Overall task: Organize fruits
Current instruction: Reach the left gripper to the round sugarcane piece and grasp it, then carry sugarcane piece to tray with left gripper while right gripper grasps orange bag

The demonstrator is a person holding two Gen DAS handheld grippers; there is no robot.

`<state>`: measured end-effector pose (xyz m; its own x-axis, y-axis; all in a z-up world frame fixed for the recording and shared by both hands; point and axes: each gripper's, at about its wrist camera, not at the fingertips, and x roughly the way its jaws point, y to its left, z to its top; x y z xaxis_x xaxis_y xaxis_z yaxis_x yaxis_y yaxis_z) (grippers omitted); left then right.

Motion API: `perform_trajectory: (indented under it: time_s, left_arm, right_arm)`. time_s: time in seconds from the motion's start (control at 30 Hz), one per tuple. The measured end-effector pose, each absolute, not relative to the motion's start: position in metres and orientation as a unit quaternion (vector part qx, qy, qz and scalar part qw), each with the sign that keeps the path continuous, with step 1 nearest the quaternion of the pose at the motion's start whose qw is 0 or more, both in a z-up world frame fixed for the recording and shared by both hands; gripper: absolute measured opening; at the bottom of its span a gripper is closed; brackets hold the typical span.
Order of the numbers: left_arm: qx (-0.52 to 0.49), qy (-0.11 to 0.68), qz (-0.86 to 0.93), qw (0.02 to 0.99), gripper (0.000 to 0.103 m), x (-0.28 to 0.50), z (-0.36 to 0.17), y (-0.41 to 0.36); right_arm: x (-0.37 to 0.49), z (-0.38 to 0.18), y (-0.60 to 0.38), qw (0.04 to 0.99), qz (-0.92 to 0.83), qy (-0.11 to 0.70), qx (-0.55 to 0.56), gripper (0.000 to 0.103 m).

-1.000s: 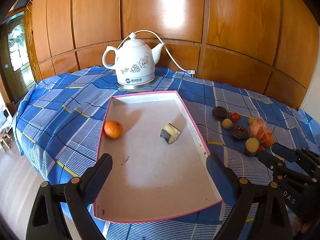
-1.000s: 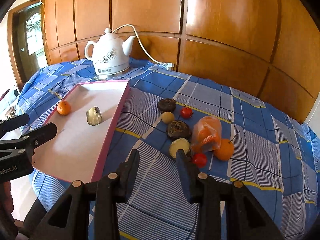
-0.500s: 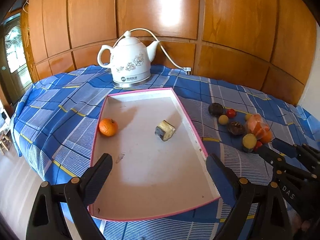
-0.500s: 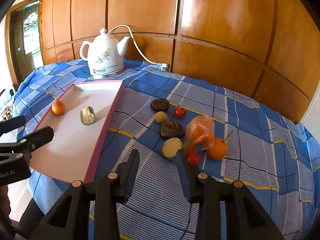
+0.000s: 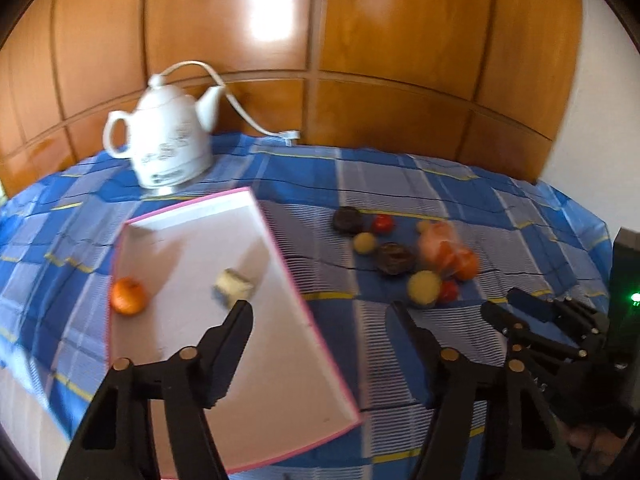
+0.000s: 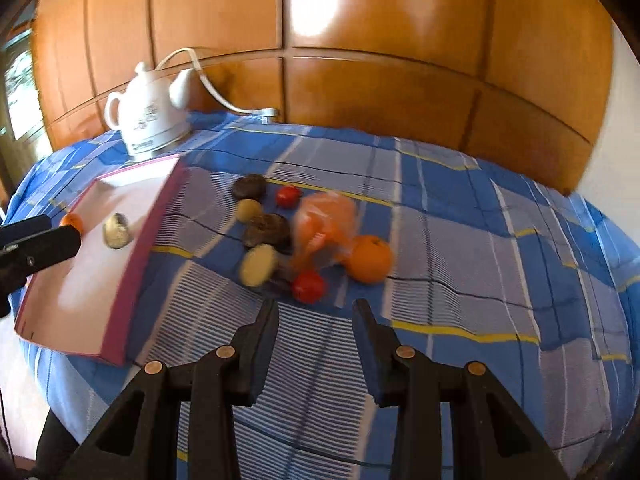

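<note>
Motion blur smears the fruit cluster (image 6: 296, 236); contents of the orange bag (image 6: 324, 224), at its two o'clock, stay unreadable.

A home: wood-panelled wall (image 5: 360, 60), checked tablecloth (image 6: 460, 240), white electric kettle (image 5: 168, 148).

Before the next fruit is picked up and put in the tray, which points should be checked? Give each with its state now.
1. Tray has free space: ok; holds only an orange and a pale chunk.
2. Right gripper holds nothing: ok.
3. Left gripper holds nothing: ok, jaws just narrowed.
4. Red tomato ahead of right gripper unobstructed: ok.
5. Bag contents: cannot tell.
</note>
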<state>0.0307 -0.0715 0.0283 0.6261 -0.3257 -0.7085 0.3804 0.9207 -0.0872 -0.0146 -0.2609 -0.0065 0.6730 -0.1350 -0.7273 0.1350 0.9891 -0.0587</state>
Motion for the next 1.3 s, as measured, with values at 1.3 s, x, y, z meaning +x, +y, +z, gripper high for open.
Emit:
perform_trajectory:
  time_s: [1.3]
  left_arm:
    - [0.085, 0.44, -0.312, 0.837, 0.035, 0.02, -0.051, -0.168]
  right_arm:
    - [-0.026, -0.034, -0.338, 0.891, -0.103, 0.425, 0.124, 0.038]
